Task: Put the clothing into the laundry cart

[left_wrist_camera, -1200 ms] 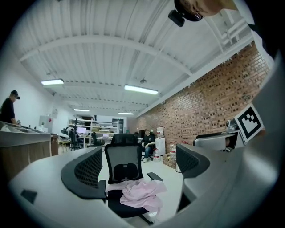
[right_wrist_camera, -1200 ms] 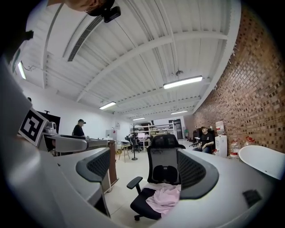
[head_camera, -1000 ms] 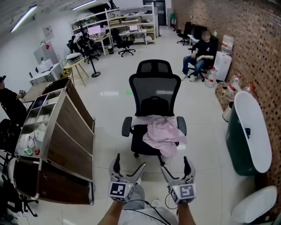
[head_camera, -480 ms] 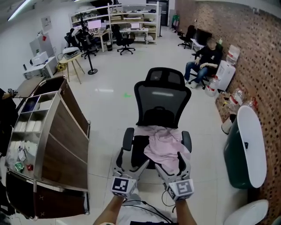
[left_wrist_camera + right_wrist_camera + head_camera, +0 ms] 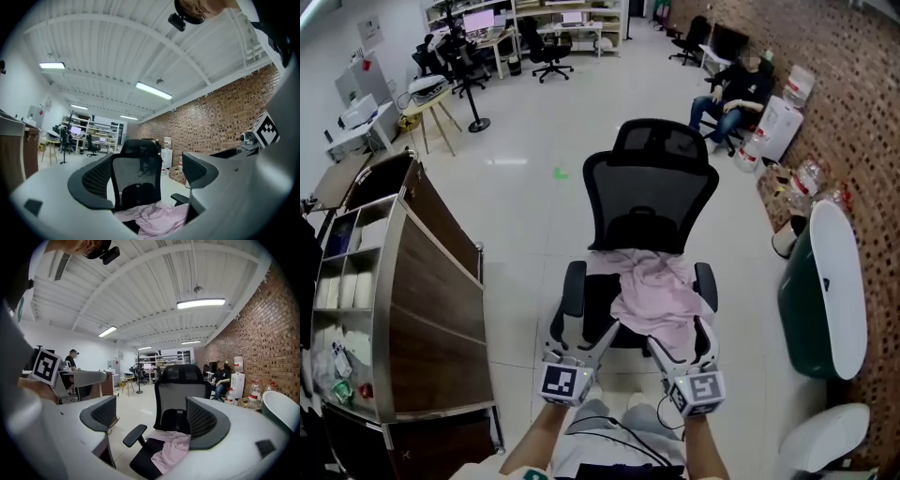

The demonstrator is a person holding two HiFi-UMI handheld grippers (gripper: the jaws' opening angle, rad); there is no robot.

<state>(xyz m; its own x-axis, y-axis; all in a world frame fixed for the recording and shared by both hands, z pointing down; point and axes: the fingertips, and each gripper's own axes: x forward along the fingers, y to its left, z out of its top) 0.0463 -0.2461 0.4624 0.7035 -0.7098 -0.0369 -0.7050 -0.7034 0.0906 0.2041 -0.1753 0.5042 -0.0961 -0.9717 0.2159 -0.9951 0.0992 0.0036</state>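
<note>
Open office: desks (image 5: pixel 502 39) with monitors (image 5: pixel 478 19), swivel chairs (image 5: pixel 546 52), shelving (image 5: pixel 572 13), brick wall (image 5: pixel 862 94).

No text, number or brand can be read. Square black-and-white marker patterns (image 5: pixel 561 382) are carried on the cubes of the left gripper (image 5: pixel 581 330) and right gripper (image 5: pixel 682 339), behind the fingers (image 5: pixel 600 345); no characters are held in them. Wall sheets (image 5: pixel 368 34), well beyond the fingers, are too small to be read.

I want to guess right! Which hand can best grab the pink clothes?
Right. The pink clothing hangs over the seat front, directly ahead of the open right gripper; the left gripper sits off to its side.
</note>
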